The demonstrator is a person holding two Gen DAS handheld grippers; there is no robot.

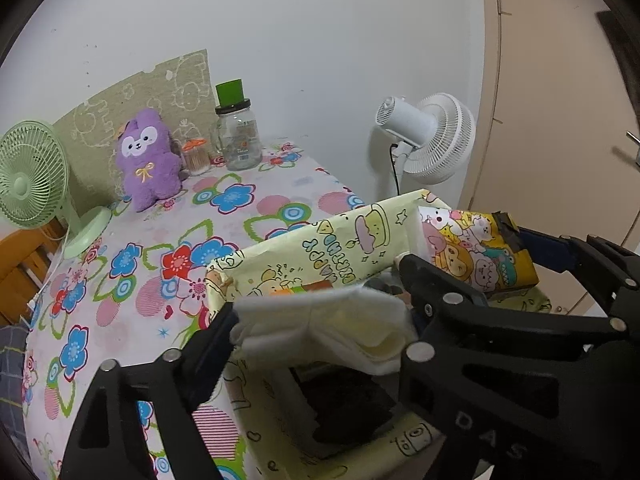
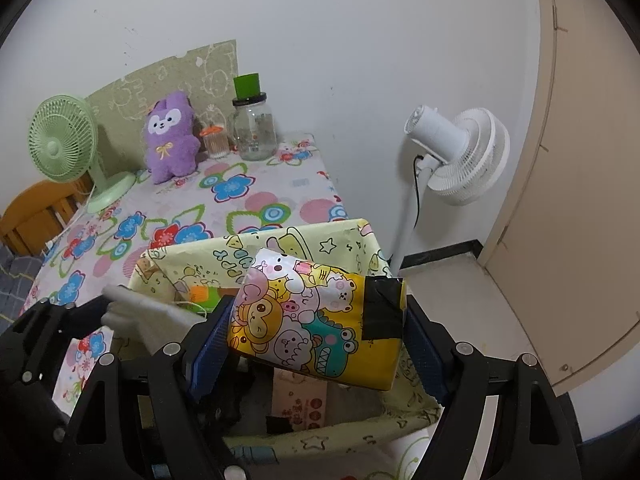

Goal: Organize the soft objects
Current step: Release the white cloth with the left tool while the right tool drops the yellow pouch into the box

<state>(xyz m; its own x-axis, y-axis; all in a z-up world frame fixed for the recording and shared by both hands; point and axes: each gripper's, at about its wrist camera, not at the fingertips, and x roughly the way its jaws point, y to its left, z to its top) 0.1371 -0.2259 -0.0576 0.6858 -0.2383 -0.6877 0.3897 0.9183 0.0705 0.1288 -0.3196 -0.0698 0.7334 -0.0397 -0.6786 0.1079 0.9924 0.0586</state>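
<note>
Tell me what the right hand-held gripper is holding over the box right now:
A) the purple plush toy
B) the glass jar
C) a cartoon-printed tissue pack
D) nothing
C: in the right wrist view the right hand-held gripper has its blue pads against both ends of the cartoon-printed tissue pack, held above the yellow box.

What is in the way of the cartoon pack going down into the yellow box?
Nothing visible blocks it. The cartoon pack hangs over the open top of the yellow box, clamped in the right gripper. Under it, a pink packet and dark items already lie on the bottom, so it would land on those.
</note>
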